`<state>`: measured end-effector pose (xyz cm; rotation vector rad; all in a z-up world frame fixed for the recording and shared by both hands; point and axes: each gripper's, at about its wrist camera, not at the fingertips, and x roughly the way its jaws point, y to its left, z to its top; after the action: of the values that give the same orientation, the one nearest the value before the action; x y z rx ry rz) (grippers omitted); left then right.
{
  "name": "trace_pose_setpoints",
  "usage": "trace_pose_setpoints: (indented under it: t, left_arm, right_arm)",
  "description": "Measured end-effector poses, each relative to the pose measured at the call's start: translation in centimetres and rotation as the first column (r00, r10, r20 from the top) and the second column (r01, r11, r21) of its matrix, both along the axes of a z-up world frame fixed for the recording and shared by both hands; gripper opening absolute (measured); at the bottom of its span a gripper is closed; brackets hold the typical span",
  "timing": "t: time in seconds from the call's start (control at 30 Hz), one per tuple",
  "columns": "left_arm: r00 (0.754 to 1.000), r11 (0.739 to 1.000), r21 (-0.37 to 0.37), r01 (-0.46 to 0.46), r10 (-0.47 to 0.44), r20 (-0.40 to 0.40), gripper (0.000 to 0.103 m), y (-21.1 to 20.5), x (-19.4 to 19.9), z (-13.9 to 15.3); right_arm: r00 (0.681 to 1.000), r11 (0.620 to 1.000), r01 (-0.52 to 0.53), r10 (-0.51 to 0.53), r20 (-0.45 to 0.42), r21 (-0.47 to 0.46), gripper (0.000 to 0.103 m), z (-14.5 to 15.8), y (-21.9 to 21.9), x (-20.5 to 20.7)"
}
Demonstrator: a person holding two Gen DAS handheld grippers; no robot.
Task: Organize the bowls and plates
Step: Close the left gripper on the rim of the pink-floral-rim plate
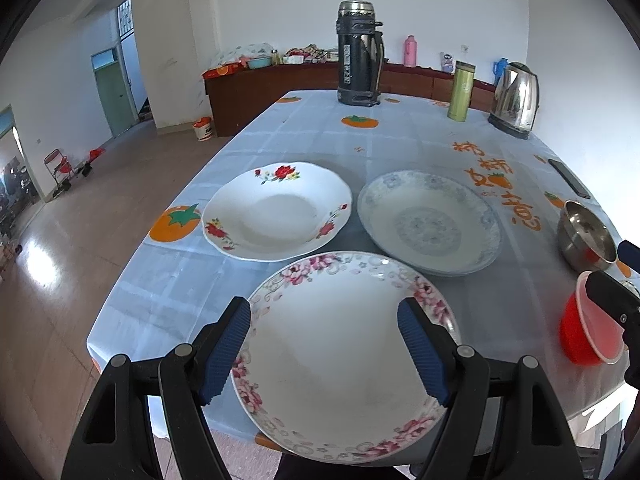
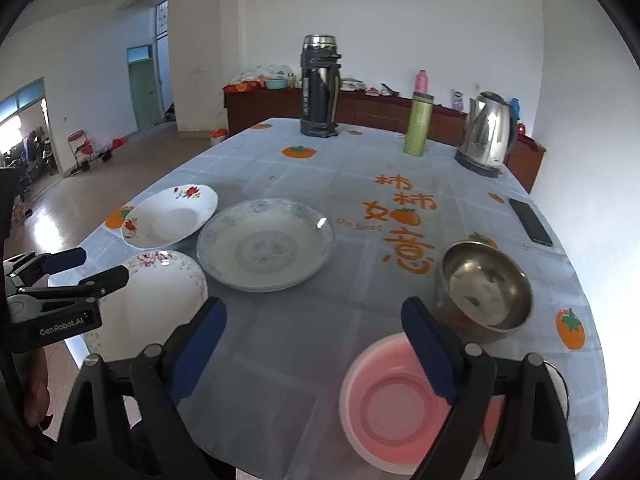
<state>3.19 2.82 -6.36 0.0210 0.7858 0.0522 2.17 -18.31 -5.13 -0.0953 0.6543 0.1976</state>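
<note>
The plate with pink flowers (image 1: 340, 360) is seen at the near edge of the table (image 1: 400, 140), and part of it hangs out past that edge. The left gripper (image 1: 324, 348) is held tilted down over this plate. Its jaws are spread wide, one blue ribbed pad (image 1: 226, 350) on each side of the plate, and nothing is gripped. The plate is round, white and shiny, with pink blossoms around the rim.

Just behind it, two more plates are laid side by side: a white plate with red roses (image 1: 276, 210) and a wavy rim on the left, and a pale blue patterned plate (image 1: 430, 222) on the right, which seems to rest on another plate.

The right gripper (image 2: 314, 352) is held tilted down above the pink bowl (image 2: 394, 400), which is smooth and round like plastic. Its jaws are opened wide and nothing is held. A shiny metal bowl (image 2: 486, 286) is set just behind the pink bowl.

The table is covered with a light blue cloth (image 2: 360, 160) printed with orange fruits. At the far end a dark flask (image 2: 320, 86), a green bottle (image 2: 418, 124) and a steel kettle (image 2: 486, 132) are seen. A black phone (image 2: 530, 222) is laid near the right edge.
</note>
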Motion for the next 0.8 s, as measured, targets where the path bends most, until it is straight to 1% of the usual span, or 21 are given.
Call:
trace_pose_setpoints:
  t: [0.2, 0.37, 0.5, 0.53, 0.6, 0.63, 0.67, 0.7, 0.73, 0.77, 0.8]
  left_arm:
    - [0.999, 1.0, -0.011, -0.026, 0.025, -0.033, 0.078, 1.1, 0.5, -1.1]
    - [0.997, 0.998, -0.012, -0.056, 0.055, -0.059, 0.078, 2.2, 0.7, -2.3]
    - [0.993, 0.996, -0.033, -0.081, 0.078, -0.089, 0.077, 3.4, 1.1, -3.6]
    - [0.991, 0.995, -0.029, -0.094, 0.09, -0.099, 0.074, 3.8, 1.2, -4.0]
    - [0.988, 0.994, -0.032, -0.103, 0.098, -0.123, 0.058, 4.1, 1.5, -4.8]
    - [0.985, 0.993, -0.042, -0.108, 0.102, -0.142, 0.055, 4.4, 1.7, -5.3]
    - [0.98, 0.991, -0.055, -0.118, 0.108, -0.167, 0.05, 4.7, 1.9, -5.8]
    - [0.975, 0.989, -0.068, -0.129, 0.114, -0.19, 0.049, 5.1, 2.0, -6.4]
    - [0.973, 0.988, -0.076, -0.133, 0.116, -0.198, 0.049, 5.2, 1.9, -6.5]
    - [0.974, 0.987, -0.09, -0.137, 0.117, -0.192, 0.048, 5.4, 1.8, -6.5]
    - [0.974, 0.986, -0.085, -0.14, 0.122, -0.191, 0.043, 5.4, 1.7, -6.5]
  right_arm:
    - [0.999, 0.999, -0.041, 0.04, -0.022, -0.012, 0.087, -0.8, 1.4, 0.8]
    - [0.995, 0.996, -0.091, 0.09, -0.049, -0.02, 0.08, -2.0, 3.3, 1.9]
    - [0.986, 0.989, -0.145, 0.142, -0.088, -0.028, 0.073, -3.4, 5.0, 2.8]
    - [0.983, 0.987, -0.157, 0.154, -0.1, -0.026, 0.069, -3.7, 5.4, 3.0]
    - [0.978, 0.984, -0.177, 0.172, -0.121, -0.032, 0.065, -4.6, 6.2, 3.6]
    - [0.974, 0.982, -0.186, 0.181, -0.137, -0.032, 0.06, -5.1, 6.6, 3.9]
    - [0.969, 0.98, -0.198, 0.191, -0.156, -0.026, 0.058, -5.6, 6.9, 4.3]
    - [0.965, 0.979, -0.205, 0.199, -0.17, -0.019, 0.055, -6.0, 7.2, 4.5]
    - [0.961, 0.977, -0.212, 0.206, -0.186, -0.01, 0.053, -6.3, 7.4, 4.9]
    - [0.956, 0.975, -0.22, 0.216, -0.201, -0.001, 0.052, -6.7, 7.7, 5.1]
    - [0.952, 0.974, -0.229, 0.224, -0.209, 0.004, 0.048, -6.9, 7.9, 5.2]
